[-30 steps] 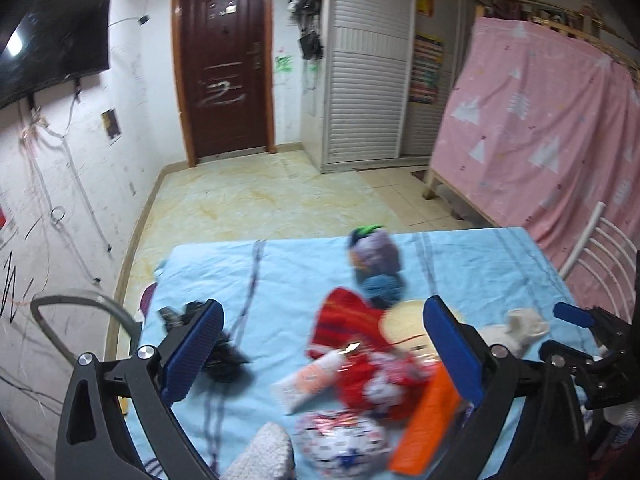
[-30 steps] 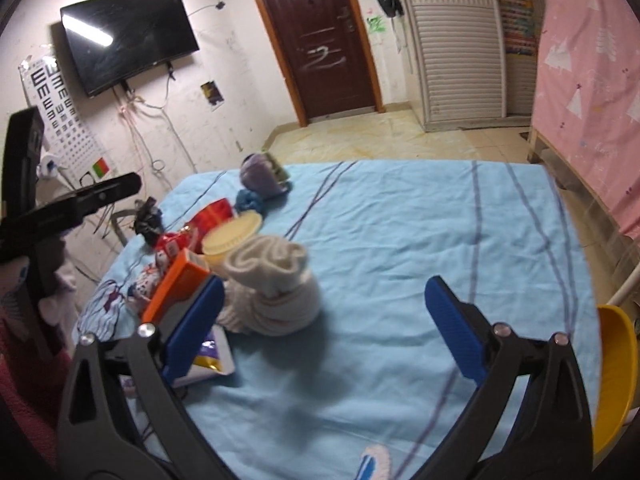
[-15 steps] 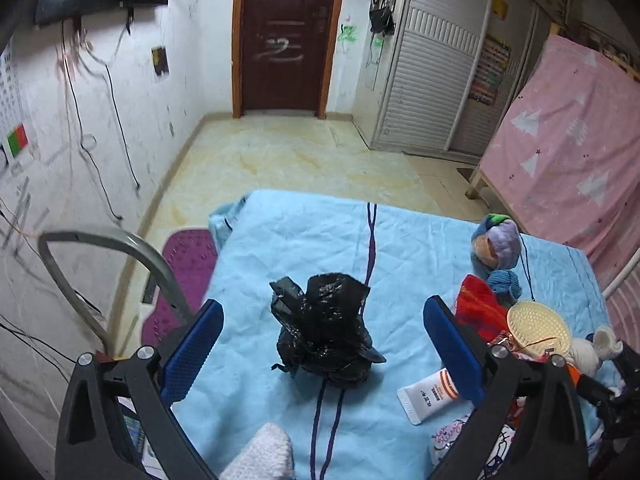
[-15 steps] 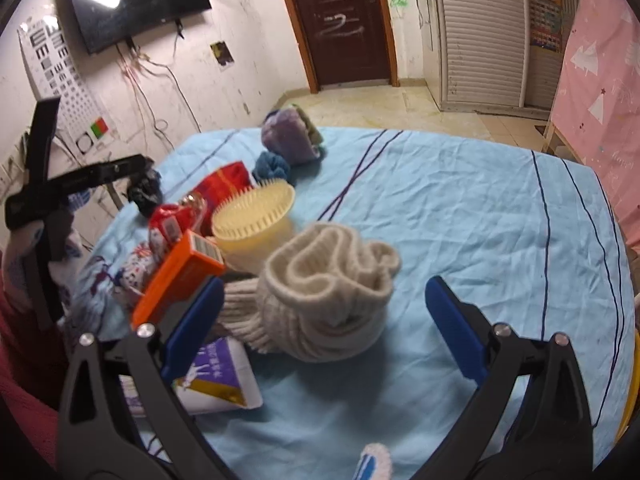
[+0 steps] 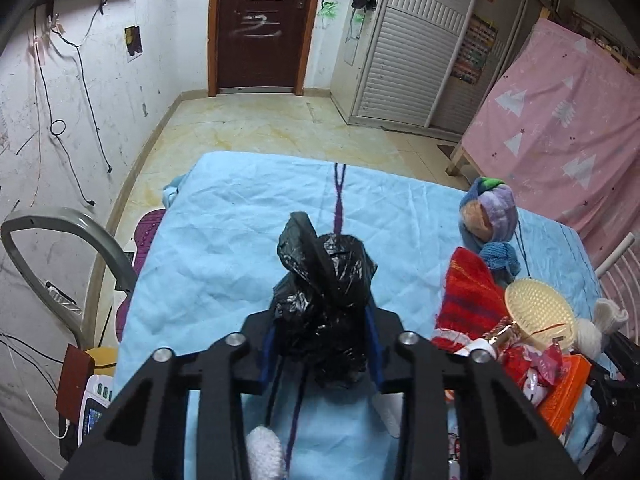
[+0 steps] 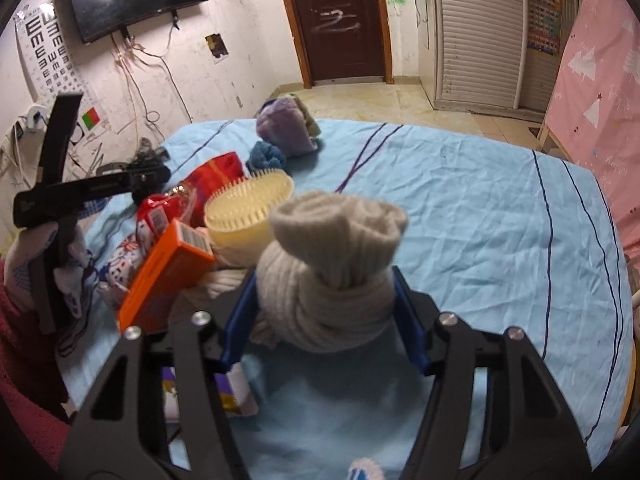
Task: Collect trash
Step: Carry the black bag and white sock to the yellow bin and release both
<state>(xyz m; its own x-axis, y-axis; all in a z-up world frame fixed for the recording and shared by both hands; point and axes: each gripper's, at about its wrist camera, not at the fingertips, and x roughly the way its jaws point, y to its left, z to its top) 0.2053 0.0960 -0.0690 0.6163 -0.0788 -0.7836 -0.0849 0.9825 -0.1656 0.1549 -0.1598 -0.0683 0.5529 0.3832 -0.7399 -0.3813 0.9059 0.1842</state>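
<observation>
Left wrist view: my left gripper (image 5: 320, 344) has just clamped the black bag (image 5: 324, 300); my right gripper (image 6: 324, 316) has just closed on the knit bundle (image 6: 328, 272). Clutter at 3 o'clock remains uncollected.

Glossy crinkled plastic bag (image 5: 324, 300); matt knit wool bundle (image 6: 332, 272).

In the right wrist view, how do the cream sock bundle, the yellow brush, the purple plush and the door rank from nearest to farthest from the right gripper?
1. Sock bundle: between the pads of the right gripper.
2. Brush: just behind it, to the left.
3. Purple plush: at the bed's far edge.
4. Door: in the back wall.
</observation>
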